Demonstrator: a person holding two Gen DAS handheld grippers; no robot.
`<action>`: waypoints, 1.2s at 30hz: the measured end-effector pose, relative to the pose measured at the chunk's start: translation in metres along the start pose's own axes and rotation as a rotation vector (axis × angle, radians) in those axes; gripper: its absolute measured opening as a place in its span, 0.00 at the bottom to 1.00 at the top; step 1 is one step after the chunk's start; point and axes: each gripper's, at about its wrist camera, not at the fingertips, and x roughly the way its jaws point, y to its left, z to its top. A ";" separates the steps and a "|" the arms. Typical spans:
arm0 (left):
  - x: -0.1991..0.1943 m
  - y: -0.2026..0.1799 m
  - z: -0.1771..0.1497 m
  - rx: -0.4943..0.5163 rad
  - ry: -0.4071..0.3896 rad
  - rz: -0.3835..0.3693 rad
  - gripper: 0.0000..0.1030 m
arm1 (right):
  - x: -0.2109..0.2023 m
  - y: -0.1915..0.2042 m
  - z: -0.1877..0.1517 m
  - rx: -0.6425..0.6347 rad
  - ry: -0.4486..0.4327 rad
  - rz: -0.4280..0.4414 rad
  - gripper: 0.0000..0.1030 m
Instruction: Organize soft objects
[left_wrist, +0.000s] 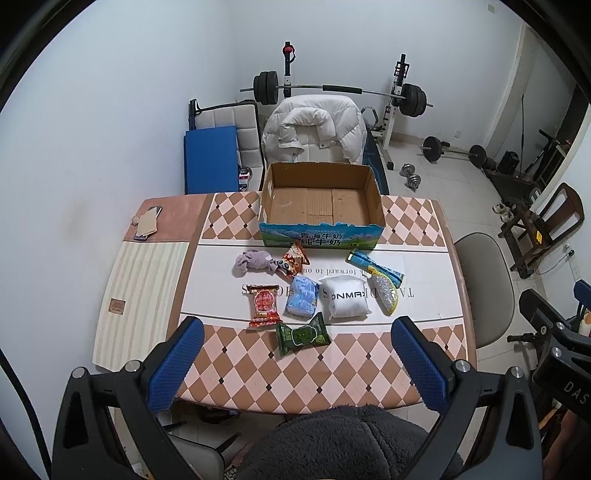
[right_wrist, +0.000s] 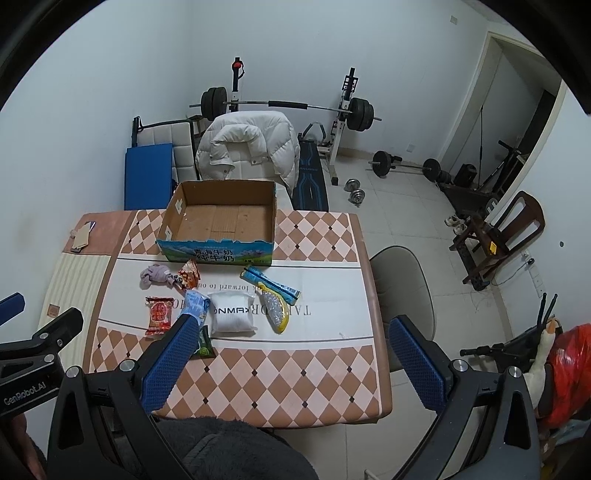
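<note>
Bench (left_wrist: 332, 373) with a checked top carries everything. Largest is the empty cardboard box (left_wrist: 321, 195) at the far edge; before it lie a white pillow pack (left_wrist: 349, 301), blue pack (left_wrist: 303, 301), red snack bag (left_wrist: 263, 305), green packet (left_wrist: 303, 334) and grey cloth (left_wrist: 253, 261). In the right view a finger hides most of the green packet. Left gripper (left_wrist: 297, 332) and right gripper (right_wrist: 291, 328) hang spread apart, empty, above the near edge.
</note>
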 end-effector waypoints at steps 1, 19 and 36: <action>0.000 0.000 0.001 0.002 -0.001 0.000 1.00 | -0.001 0.001 0.002 0.002 -0.002 -0.001 1.00; 0.002 0.003 -0.013 0.002 -0.042 -0.003 1.00 | 0.000 0.010 0.012 0.025 0.002 0.035 1.00; 0.302 0.088 -0.015 -0.195 0.422 0.064 0.99 | 0.343 0.073 0.006 -0.034 0.440 0.156 1.00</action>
